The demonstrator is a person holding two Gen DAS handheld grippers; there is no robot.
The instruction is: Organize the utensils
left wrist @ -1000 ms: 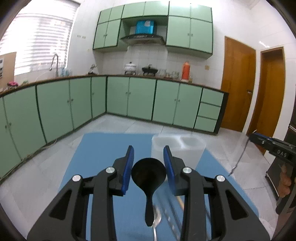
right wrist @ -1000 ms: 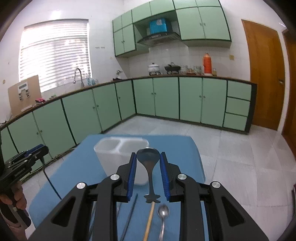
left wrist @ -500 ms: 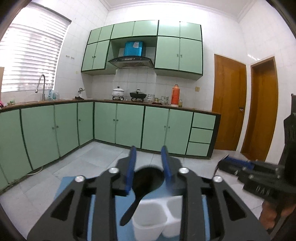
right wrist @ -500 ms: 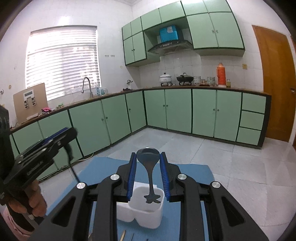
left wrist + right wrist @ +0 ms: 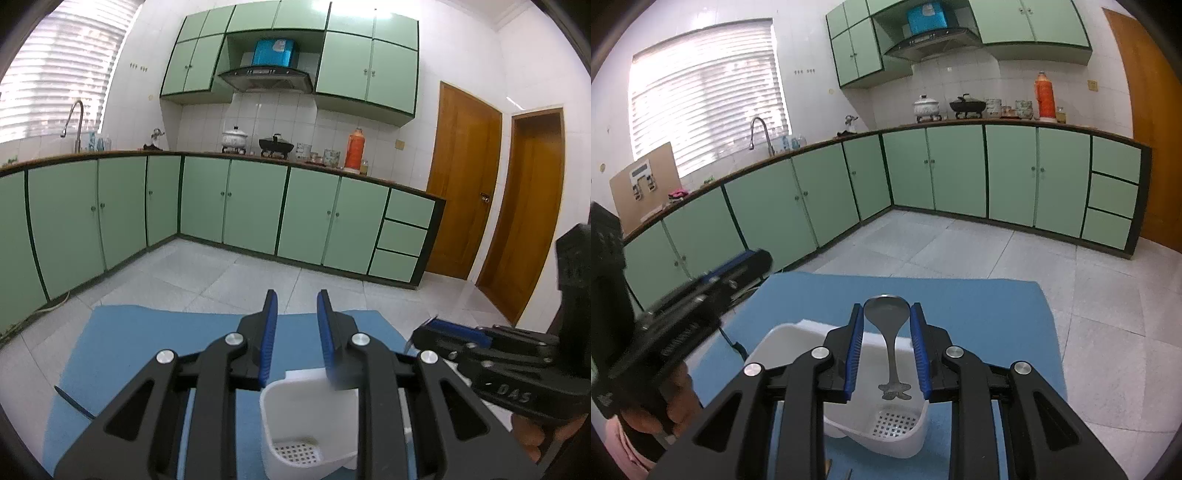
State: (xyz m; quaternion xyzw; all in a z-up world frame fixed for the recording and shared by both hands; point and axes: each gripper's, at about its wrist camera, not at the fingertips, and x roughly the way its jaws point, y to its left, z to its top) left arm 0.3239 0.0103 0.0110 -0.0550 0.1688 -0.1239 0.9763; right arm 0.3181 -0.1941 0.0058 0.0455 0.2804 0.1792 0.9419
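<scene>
My left gripper [image 5: 295, 328] is open and empty, just above the white two-compartment utensil holder [image 5: 306, 424], whose near compartment with a perforated floor shows below the fingers. The black spoon is not in view there. My right gripper [image 5: 886, 339] is shut on a metal spoon [image 5: 888, 321], bowl forward, handle end hanging over the holder's right compartment [image 5: 890, 432]. The right gripper also shows in the left wrist view [image 5: 491, 354], and the left one in the right wrist view [image 5: 701, 284].
The holder stands on a blue mat [image 5: 979, 306] on a pale tiled surface. A dark thin strip [image 5: 72, 402] lies at the mat's left. Green kitchen cabinets [image 5: 236, 206] and wooden doors [image 5: 461, 181] are in the background.
The black spoon has left my left gripper, whose fingers now stand open over the holder. My right gripper with the metal spoon has come lower over the holder.
</scene>
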